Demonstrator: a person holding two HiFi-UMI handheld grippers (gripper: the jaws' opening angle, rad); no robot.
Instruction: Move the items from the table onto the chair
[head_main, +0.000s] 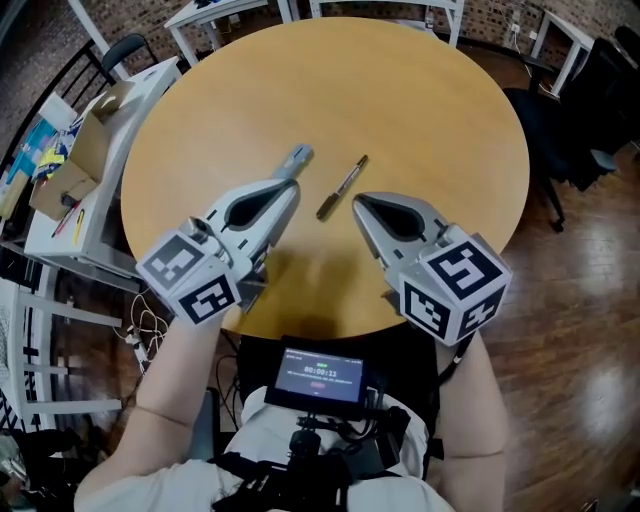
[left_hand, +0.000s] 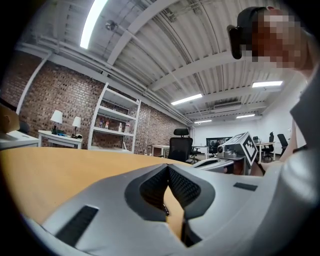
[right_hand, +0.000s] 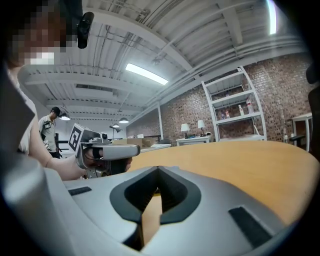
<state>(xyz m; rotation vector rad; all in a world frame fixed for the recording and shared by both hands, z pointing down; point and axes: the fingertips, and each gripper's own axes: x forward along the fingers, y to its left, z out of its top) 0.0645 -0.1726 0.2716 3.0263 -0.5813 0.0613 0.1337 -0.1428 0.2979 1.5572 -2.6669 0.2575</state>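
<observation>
A dark pen (head_main: 342, 187) lies on the round wooden table (head_main: 420, 110), between the tips of my two grippers. A small grey-blue oblong item (head_main: 298, 156) rests just beyond the tip of my left gripper (head_main: 291, 186). That gripper is shut, with nothing between its jaws (left_hand: 167, 168). My right gripper (head_main: 358, 201) is to the right of the pen's near end, also shut and empty (right_hand: 157, 171). Both hover low over the near half of the table. A black office chair (head_main: 560, 140) stands at the table's right side.
A white desk with an open cardboard box (head_main: 88, 140) stands to the left of the table. White tables (head_main: 215, 15) are behind it, and another black chair (head_main: 135, 50) is at the back left. A small screen (head_main: 320, 378) sits at the person's waist.
</observation>
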